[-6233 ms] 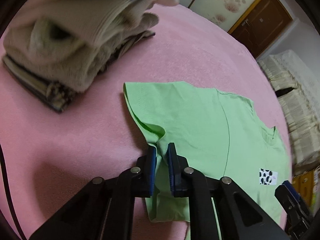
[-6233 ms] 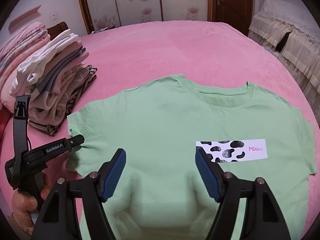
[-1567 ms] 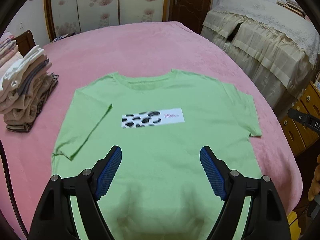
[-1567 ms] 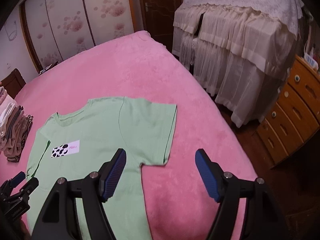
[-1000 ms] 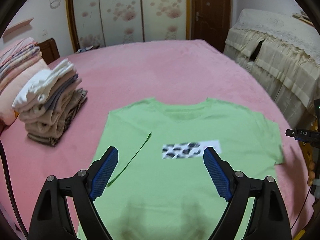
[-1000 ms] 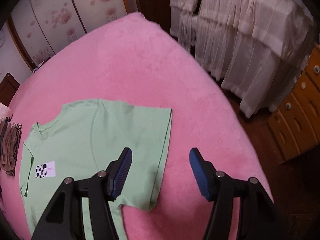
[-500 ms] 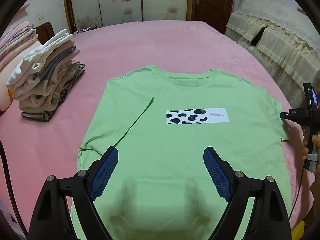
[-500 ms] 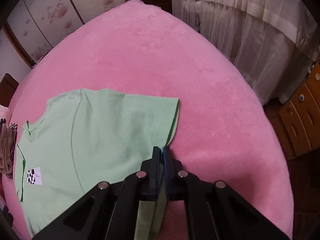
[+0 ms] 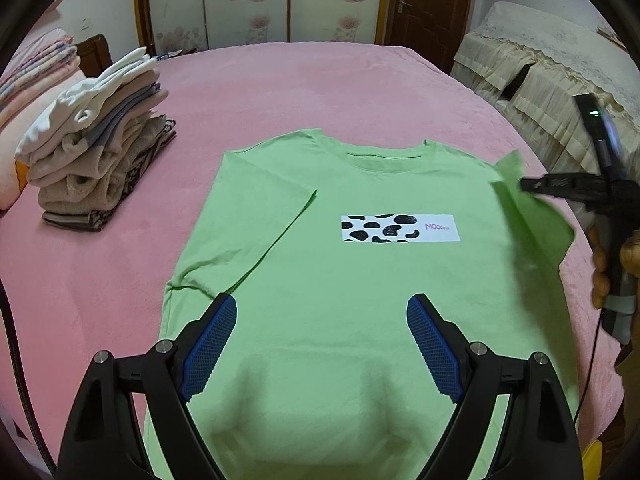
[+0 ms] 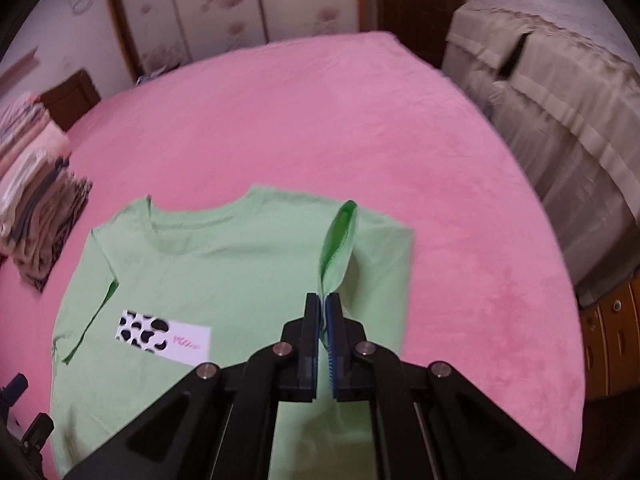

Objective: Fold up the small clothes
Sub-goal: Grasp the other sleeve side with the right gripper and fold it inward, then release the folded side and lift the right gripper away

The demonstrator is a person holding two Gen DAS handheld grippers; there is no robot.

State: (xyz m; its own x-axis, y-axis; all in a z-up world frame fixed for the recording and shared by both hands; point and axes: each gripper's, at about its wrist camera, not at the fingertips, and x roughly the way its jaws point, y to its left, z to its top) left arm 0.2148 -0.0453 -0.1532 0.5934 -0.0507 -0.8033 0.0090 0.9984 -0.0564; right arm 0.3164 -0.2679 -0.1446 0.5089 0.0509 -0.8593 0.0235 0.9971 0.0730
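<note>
A light green T-shirt [image 9: 360,280] with a cow-spot label [image 9: 400,228] lies face up on the pink bed. Its left sleeve [image 9: 264,232] is folded in over the body. My left gripper [image 9: 322,344] is open and empty above the shirt's lower half. My right gripper [image 10: 323,312] is shut on the right sleeve [image 10: 338,240] and holds it lifted off the bed; it also shows in the left wrist view [image 9: 524,185] at the shirt's right edge. The shirt also shows in the right wrist view [image 10: 208,280].
A stack of folded clothes [image 9: 96,160] stands on the bed [image 9: 280,92] at the left, and also shows in the right wrist view [image 10: 36,208]. A second bed with a cream cover [image 9: 552,80] is at the right. Wooden drawers [image 10: 612,332] stand by the bed's right side.
My right gripper closed on the right sleeve and has lifted it up and inward. My left gripper stays open and has moved slightly lower over the shirt.
</note>
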